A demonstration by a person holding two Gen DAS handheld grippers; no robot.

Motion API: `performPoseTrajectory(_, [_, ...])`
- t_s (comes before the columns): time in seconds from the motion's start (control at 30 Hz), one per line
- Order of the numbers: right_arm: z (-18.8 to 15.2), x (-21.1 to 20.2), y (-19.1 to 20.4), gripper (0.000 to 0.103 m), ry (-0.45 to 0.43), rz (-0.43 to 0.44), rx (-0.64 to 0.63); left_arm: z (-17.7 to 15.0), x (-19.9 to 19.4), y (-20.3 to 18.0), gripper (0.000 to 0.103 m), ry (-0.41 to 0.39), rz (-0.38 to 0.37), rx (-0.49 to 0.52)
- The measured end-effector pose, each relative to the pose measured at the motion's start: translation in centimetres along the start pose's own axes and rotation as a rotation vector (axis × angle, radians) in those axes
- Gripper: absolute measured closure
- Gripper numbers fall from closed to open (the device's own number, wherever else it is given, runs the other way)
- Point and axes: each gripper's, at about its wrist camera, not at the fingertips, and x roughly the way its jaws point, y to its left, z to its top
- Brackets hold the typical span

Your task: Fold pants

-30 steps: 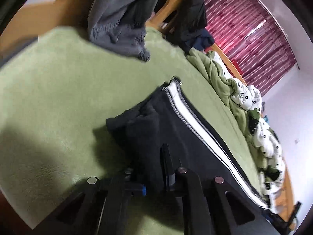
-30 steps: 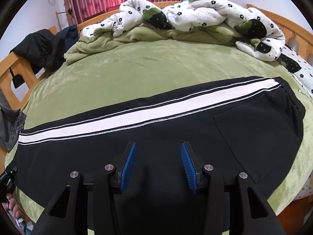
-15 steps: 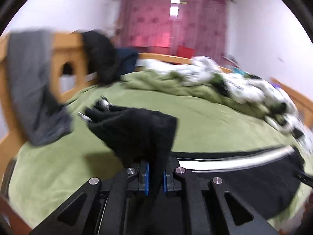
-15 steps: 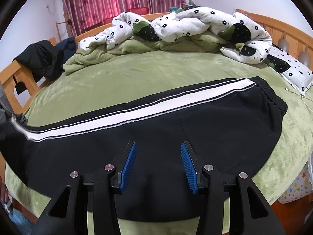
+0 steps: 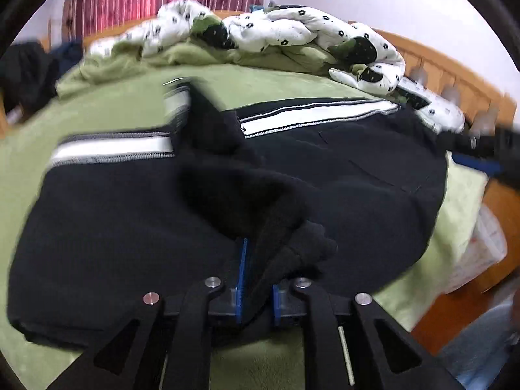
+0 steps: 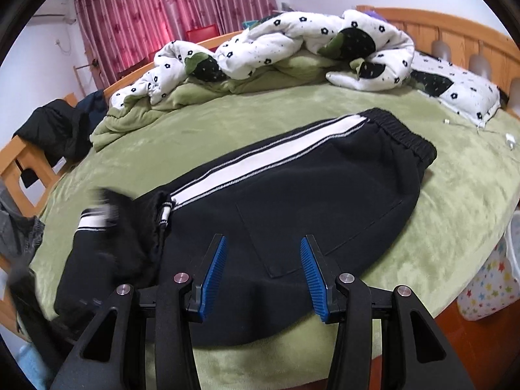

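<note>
The black pants (image 6: 292,201) with a white stripe lie flat across the green bed (image 6: 455,195). The leg end is folded over onto the rest. The left tongs (image 5: 256,273) pinch a bunch of the black cloth, and their jaws are starting to open. That cloth hides the tips of the tongs. The lifted cuff is blurry. The right tongs (image 6: 263,273) are spread apart over the pants with nothing between them.

Soft, even indoor light with daylight glowing through red curtains (image 6: 169,16), strong fisheye bending and black corner vignette in both views, left wrist view motion-blurred, right mostly sharp, black pants (image 6: 292,201) losing detail.
</note>
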Motion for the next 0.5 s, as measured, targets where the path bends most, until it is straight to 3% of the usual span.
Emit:
performPoseTrajectory(0.07, [-0.1, 0.2, 0.4, 0.056, 0.012, 0.019, -0.014, 0.0, -1.1, 0.0, 0.068, 0.023, -0.041, 0.029])
performPoseTrajectory(0.13, [-0.1, 0.6, 1.0, 0.056, 0.022, 0.04, -0.038, 0.0, -2.5, 0.8, 0.057, 0.029, -0.078, 0.012])
performPoseTrajectory(0.23, [-0.3, 1.0, 2.5, 0.056, 0.036, 0.066, -0.069, -0.1, -5.5, 3.7, 0.041, -0.022, -0.085, -0.046])
performPoseTrajectory(0.33, [-0.5, 1.7, 4.0, 0.055, 0.076, 0.131, -0.078, -0.3, -7.9, 7.9, 0.038, -0.07, -0.054, -0.113])
performPoseTrajectory(0.5, [-0.8, 4.3, 6.7, 0.053, 0.194, 0.258, -0.068, -2.9, -10.2, 14.2, 0.033, -0.073, 0.049, -0.152])
